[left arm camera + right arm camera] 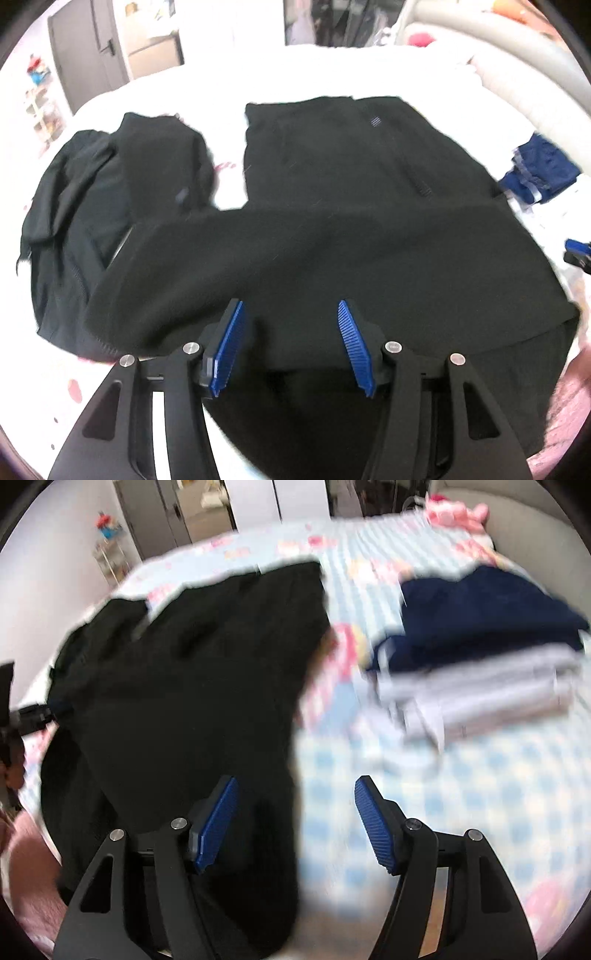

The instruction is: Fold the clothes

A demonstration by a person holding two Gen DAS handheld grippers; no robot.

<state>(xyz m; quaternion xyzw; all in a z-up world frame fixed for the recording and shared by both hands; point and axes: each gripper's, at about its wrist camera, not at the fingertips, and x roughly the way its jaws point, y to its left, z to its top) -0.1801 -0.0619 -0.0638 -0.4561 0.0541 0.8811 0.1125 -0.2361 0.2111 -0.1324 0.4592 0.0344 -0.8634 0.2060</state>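
Two grippers, both with jaws apart and nothing pinched — left gripper (pixel 290 306) hangs over the near fold of the black garment (pixel 332 229), right gripper (pixel 295 782) straddles that garment's right edge over the checked bedsheet (pixel 461 794). One big black garment spread mid-bed, one sleeve folded across it. Left of it, a second pile of dark clothes (pixel 92 192), rumpled. To the right, one folded stack (pixel 480 664) — navy on top, grey under. Farther back a pink plush (pixel 454 507), a grey door (pixel 85 48); right view blurred.
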